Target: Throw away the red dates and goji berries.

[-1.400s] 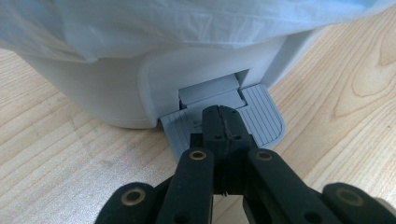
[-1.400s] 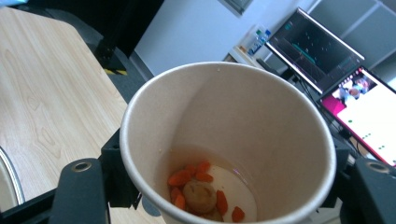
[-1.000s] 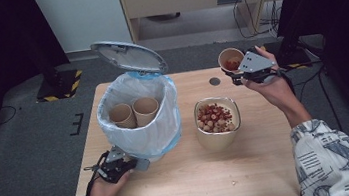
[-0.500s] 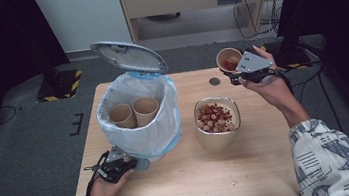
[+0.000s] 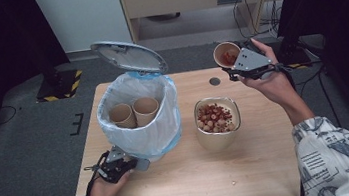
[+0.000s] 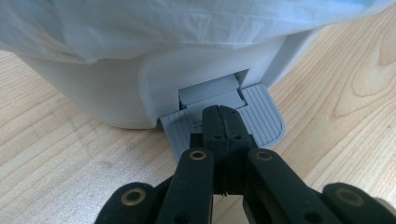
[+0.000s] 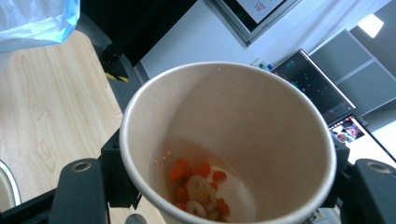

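Note:
A white pedal bin (image 5: pixel 141 132) with a pale plastic liner stands at the table's left, its grey lid (image 5: pixel 129 56) tipped up. Two empty paper cups (image 5: pixel 134 113) stand inside it. My left gripper (image 5: pixel 120 164) is shut at the bin's foot. In the left gripper view its joined jaw tips (image 6: pixel 223 116) rest on the grey ribbed pedal (image 6: pixel 261 116). My right gripper (image 5: pixel 236 62) is shut on a paper cup (image 5: pixel 225 54), held tilted in the air over the table's far right. The cup (image 7: pixel 243 116) holds a few orange and pale food pieces (image 7: pixel 198 184) in some liquid.
A glass bowl (image 5: pixel 219 140) of reddish and pale round pieces stands mid-table, right of the bin. A small dark round spot (image 5: pixel 215 81) lies beyond the bowl and a crumb (image 5: pixel 233 183) near the front edge. Screens (image 7: pixel 322 88) stand beyond the table.
My right hand has lifted the cup a little higher and slightly sideways. The left gripper stays on the pedal and the lid stays up.

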The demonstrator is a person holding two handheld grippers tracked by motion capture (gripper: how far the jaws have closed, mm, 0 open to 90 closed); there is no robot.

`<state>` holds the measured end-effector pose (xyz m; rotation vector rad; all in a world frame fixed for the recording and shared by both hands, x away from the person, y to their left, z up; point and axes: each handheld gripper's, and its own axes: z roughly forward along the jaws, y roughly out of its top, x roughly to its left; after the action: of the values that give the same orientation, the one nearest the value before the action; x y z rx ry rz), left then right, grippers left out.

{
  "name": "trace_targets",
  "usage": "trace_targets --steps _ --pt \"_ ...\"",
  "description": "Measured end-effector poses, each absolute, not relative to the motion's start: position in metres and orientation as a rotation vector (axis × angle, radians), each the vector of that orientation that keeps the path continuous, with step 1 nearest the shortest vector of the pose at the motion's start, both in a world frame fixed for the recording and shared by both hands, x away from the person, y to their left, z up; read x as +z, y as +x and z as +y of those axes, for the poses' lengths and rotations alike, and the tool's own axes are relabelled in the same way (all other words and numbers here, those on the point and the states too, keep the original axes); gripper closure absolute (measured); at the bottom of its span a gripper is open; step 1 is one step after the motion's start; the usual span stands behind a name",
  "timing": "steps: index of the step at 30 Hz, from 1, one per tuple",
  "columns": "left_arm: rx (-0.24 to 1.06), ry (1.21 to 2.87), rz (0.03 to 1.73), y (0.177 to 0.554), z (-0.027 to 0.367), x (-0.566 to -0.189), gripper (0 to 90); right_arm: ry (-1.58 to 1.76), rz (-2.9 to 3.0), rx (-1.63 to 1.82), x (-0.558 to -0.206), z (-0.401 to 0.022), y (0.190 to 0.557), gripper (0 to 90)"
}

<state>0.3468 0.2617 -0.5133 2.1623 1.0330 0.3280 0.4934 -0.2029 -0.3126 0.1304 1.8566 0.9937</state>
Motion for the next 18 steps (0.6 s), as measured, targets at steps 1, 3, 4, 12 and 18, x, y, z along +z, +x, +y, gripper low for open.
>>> trace_targets --steps 1,3,4,12,18 --pt "0.328 2.162 1.033 0.3469 0.2617 -0.5133 90.0 0.116 1.859 0.984 -0.3106 -0.2021 0.4916 29.7" --pt "0.327 2.162 1.033 0.3469 0.2617 -0.5133 90.0 0.092 1.871 0.971 -0.3102 -0.2005 0.4890 29.6" --pt "0.327 2.161 1.034 0.3469 0.2617 -0.5134 90.0 0.091 1.873 0.968 -0.3103 -0.2007 0.4882 29.5" --pt "0.327 2.162 1.034 0.3470 0.2616 -0.5133 90.0 0.098 1.865 0.946 -0.3070 -0.2083 0.4867 29.5" --pt "0.329 2.163 1.033 0.3469 0.2615 -0.5133 90.0 0.067 1.863 0.932 -0.3061 -0.2039 0.4837 29.3"
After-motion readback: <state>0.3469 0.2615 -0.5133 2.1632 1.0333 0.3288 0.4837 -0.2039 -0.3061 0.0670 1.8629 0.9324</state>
